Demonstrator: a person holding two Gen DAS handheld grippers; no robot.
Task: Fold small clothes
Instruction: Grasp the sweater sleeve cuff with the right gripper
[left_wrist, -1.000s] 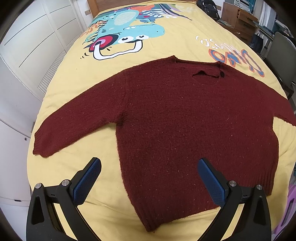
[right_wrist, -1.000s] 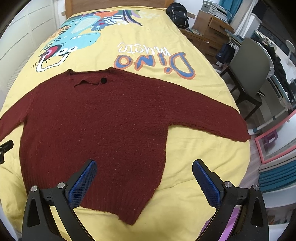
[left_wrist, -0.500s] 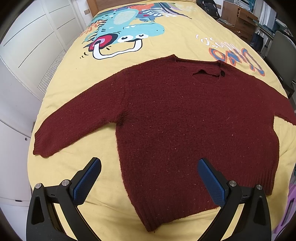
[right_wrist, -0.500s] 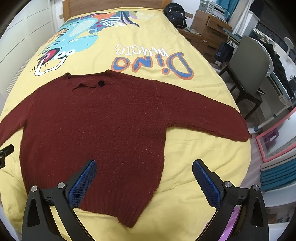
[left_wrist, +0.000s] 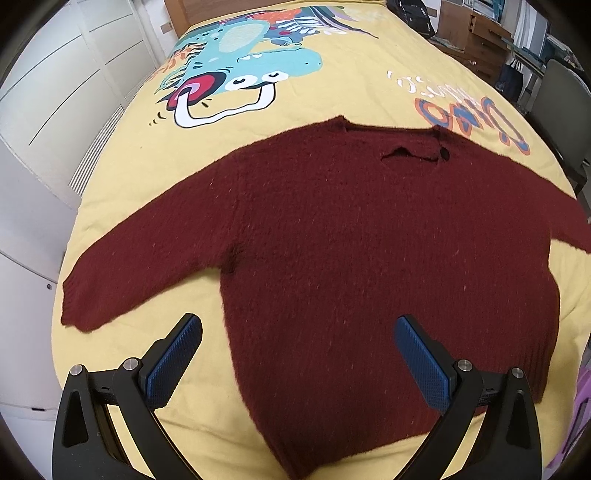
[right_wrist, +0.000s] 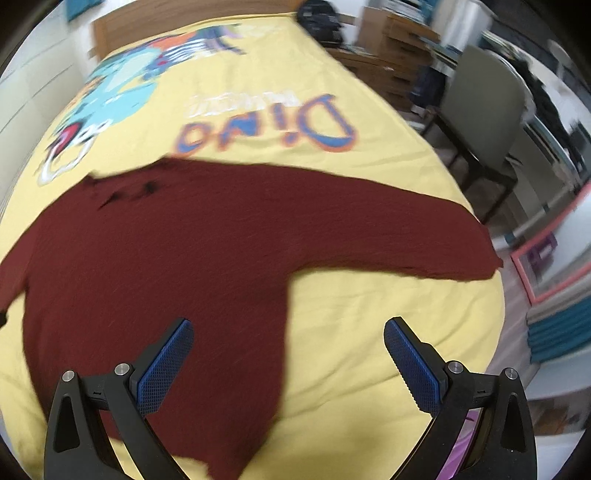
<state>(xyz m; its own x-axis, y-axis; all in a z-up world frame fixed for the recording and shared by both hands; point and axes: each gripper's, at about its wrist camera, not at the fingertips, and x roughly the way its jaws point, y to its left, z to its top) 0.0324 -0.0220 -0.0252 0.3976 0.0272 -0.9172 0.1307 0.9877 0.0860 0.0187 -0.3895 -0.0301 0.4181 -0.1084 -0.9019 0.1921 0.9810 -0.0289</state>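
One maroon sweater (left_wrist: 369, 251) lies flat, sleeves spread, on the yellow dinosaur bedspread (left_wrist: 332, 92); my left gripper (left_wrist: 297, 328) and right gripper (right_wrist: 288, 328) hover over its hem, both spread wide, empty; a chair (right_wrist: 480, 110) stands beyond its right sleeve

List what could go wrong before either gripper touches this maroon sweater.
1. The right sleeve cuff lies at the bed's edge; a careless pull might drag it off the yellow bedspread.
2. The right wrist view is motion-blurred, so the open right gripper may pinch the bedspread along with the knit.
3. The open left gripper straddles the sweater side edge and could catch only one layer.
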